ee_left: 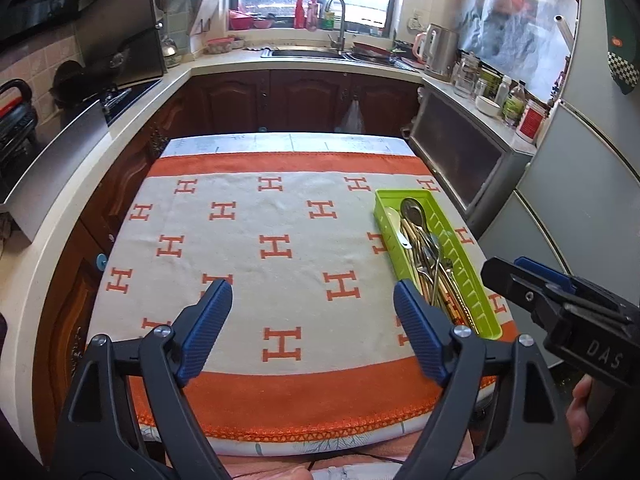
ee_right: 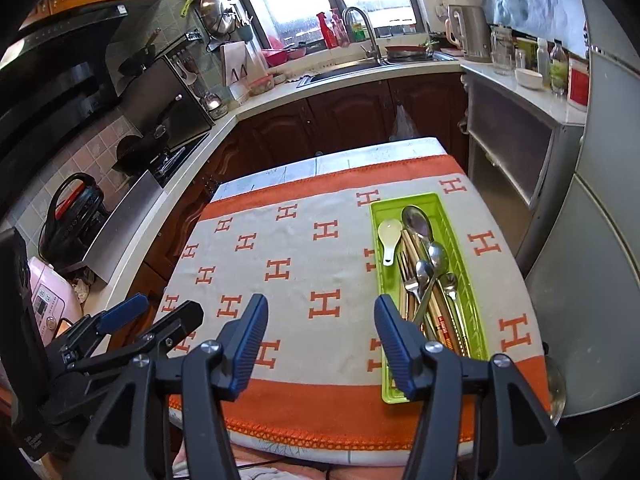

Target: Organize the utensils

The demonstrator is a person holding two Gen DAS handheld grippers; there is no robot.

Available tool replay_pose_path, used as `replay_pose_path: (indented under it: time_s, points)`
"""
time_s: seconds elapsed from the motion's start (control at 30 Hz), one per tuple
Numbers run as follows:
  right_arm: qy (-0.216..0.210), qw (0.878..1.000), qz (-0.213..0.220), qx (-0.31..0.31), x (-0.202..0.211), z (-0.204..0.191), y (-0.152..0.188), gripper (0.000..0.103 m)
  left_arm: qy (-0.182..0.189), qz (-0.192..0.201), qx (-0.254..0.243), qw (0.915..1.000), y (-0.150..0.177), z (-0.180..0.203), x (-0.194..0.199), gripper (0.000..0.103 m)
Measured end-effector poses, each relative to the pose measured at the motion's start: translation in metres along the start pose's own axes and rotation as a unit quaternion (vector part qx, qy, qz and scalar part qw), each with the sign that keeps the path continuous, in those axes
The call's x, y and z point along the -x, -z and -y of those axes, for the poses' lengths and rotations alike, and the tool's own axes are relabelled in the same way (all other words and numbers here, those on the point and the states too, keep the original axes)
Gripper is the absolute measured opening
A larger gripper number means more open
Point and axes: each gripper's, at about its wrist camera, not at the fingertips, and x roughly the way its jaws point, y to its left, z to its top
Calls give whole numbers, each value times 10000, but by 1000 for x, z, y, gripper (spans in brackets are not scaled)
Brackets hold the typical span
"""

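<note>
Orange "H"-print cloth (ee_left: 280,216); "DAS" on right gripper (ee_left: 516,276).

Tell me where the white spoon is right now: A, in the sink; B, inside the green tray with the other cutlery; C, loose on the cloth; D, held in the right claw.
B: the white spoon lies inside the green tray at its far left, beside the metal spoons, while the right claw is open and holds nothing.
</note>
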Motion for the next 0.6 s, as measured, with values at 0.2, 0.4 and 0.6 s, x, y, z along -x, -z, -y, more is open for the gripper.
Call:
replay_pose_path:
  time_s: [0.2,0.4,0.6]
  points:
    - [80,9999,49,39,3,-2,4,56,-226,8,112,9997,2,-1,5,82]
    - [66,9999,-15,79,4,-3,7,56,-349,102,49,9993,2,2,8,83]
    - [77,9999,-16,99,3,-6,10,56,-387,100,25,9992,2,3,8,83]
